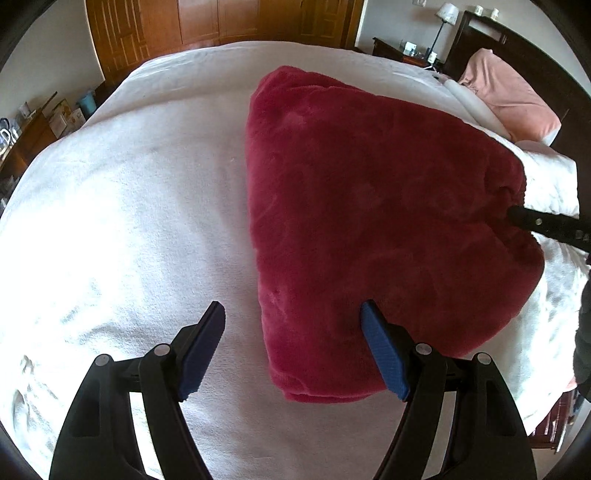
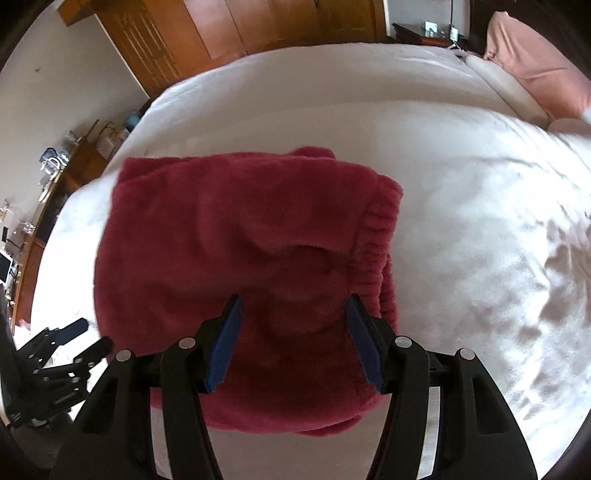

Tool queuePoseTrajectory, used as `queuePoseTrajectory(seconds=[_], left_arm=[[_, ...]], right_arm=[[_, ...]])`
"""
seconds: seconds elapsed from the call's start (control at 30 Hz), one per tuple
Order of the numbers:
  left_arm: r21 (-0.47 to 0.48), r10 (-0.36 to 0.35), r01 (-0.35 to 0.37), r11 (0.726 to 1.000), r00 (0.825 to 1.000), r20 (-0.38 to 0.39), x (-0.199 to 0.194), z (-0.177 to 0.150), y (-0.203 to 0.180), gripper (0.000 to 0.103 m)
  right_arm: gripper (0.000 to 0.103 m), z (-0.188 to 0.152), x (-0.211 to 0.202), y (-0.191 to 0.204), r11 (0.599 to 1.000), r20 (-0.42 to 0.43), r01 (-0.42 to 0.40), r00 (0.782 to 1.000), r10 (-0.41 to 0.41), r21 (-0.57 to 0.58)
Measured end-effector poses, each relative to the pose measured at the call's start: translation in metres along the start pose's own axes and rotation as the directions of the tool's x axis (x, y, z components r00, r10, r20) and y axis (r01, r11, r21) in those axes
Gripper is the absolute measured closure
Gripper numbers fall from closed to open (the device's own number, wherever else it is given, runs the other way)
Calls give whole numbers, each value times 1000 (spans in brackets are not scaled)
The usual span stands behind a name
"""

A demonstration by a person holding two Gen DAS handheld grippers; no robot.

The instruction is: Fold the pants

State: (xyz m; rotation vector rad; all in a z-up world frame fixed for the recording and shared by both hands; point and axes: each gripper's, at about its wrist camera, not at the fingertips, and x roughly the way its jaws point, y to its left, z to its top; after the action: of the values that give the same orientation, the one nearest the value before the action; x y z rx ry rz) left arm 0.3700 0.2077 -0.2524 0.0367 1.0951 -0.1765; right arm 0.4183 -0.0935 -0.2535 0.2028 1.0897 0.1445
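Observation:
The red fleece pants (image 1: 369, 221) lie folded into a thick bundle on the white bed cover (image 1: 129, 221). My left gripper (image 1: 291, 314) is open and empty, just above the bundle's near left edge. In the right wrist view the pants (image 2: 240, 240) fill the middle, with the ribbed waistband (image 2: 376, 243) on the right. My right gripper (image 2: 293, 306) is open over the bundle, holding nothing. The right gripper's black body (image 1: 546, 225) shows at the bundle's far right edge in the left wrist view. The left gripper (image 2: 88, 336) shows at lower left in the right wrist view.
A pink pillow (image 1: 509, 99) and a rolled white bolster (image 1: 469, 107) lie at the head of the bed. A nightstand with a lamp (image 1: 443, 22) stands behind. Wooden wardrobe doors (image 1: 221, 22) line the far wall. A cluttered wooden desk (image 2: 55, 177) runs along the left.

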Motion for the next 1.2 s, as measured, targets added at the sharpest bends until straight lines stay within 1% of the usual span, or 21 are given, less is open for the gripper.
queuePoseTrajectory(seconds=[0.2, 0.47, 0.83, 1.03, 1.2], left_arm=[[14, 15, -15, 1000, 1000, 7, -1, 2, -5, 28], [66, 53, -55, 996, 998, 27, 1, -1, -13, 28], [90, 66, -69, 994, 997, 32, 3, -2, -17, 27], [98, 78, -81, 992, 996, 31, 3, -1, -19, 27], [109, 102, -106, 988, 994, 42, -4, -1, -23, 27]], right_arm=[[44, -1, 17, -4, 1000, -19, 30, 999, -30, -4], [44, 6, 34, -2, 999, -34, 53, 998, -54, -5], [42, 11, 51, 0, 997, -52, 77, 996, -77, -12], [41, 10, 49, 4, 997, -48, 79, 996, -79, -16], [42, 8, 33, 6, 998, -18, 59, 998, -59, -7]])
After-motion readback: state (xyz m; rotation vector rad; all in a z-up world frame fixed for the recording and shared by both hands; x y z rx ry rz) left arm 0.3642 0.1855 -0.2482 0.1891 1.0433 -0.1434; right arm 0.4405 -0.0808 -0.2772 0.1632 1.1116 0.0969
